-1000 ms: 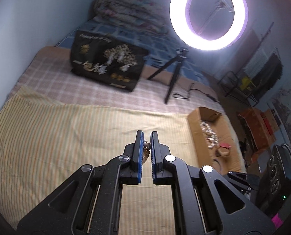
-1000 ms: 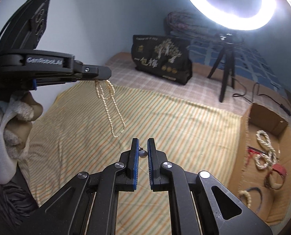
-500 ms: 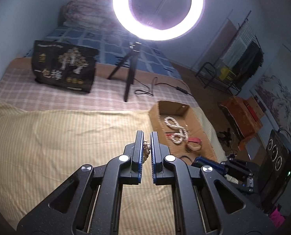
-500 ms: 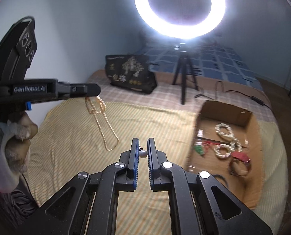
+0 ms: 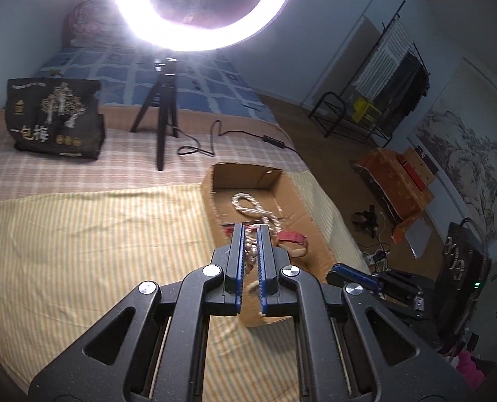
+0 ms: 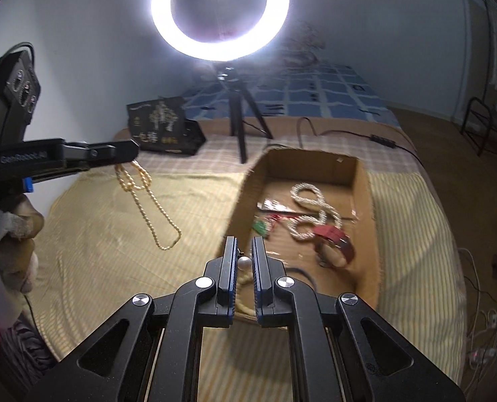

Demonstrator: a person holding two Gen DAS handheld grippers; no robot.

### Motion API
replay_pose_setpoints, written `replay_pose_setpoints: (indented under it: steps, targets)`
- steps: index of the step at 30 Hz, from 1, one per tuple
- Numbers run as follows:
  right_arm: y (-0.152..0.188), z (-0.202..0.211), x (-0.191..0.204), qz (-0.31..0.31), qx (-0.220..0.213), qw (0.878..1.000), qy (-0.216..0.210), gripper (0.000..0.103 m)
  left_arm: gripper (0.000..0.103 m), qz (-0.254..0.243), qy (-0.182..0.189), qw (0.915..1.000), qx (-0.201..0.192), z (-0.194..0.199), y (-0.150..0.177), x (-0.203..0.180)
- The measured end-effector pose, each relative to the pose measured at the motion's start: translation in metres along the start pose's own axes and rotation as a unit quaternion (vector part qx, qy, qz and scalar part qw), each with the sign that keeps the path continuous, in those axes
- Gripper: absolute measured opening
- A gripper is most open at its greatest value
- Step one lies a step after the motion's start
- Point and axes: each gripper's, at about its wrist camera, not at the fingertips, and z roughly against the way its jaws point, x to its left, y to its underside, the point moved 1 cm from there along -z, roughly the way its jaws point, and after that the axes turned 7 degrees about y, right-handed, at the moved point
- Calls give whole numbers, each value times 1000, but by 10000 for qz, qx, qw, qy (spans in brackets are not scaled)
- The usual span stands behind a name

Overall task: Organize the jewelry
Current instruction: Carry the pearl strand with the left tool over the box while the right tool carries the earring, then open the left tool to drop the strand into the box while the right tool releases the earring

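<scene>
one bed (image 5: 81,251) w/ striped yellow sheet, ring light (image 6: 220,13) behind.

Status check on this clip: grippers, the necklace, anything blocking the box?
Left gripper shut on pearl necklace, strand dangling over striped sheet. Right gripper shut on single pearl. Cardboard box ahead, open; nothing blocking.

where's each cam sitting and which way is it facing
Left wrist: rides the left gripper, looking down along its fingers, shut on the pearl necklace, toward the cardboard box; only the gripper shows.
Right wrist: rides the right gripper, shut on a pearl piece, facing the same box; the left gripper and the hand holding it show at left.
Shared: box, ring light, tripod, black bag.
</scene>
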Motion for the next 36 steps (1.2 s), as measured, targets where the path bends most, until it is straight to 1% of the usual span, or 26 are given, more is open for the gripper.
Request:
replay_pose_setpoints:
  steps: [9,14,20,27,32,36]
  targets:
    - [11,-12,-27,-243,201,9994,142,7,5,-115,224,9997,43,-24,-5,-27]
    - [16,-16,-30,-233,298,9992,139,7,5,-75,219,9997,106,-43,-8,-28]
    - [20,-24,-31,-266,408,9988,89,7,5,-30,104,9996,245,-70,-7,-26]
    - [21,-31,-34,-330,500,9982,88,7,5,-270,-214,9984,443,-97,3,-30]
    - [23,-37,-36,-346,591,9976,118,7,5,-454,-405,9969,494,-104,8,-32]
    - [25,-40,-35,-318,647,9973,134,7,5,-513,-474,9962,516,-107,10,-31]
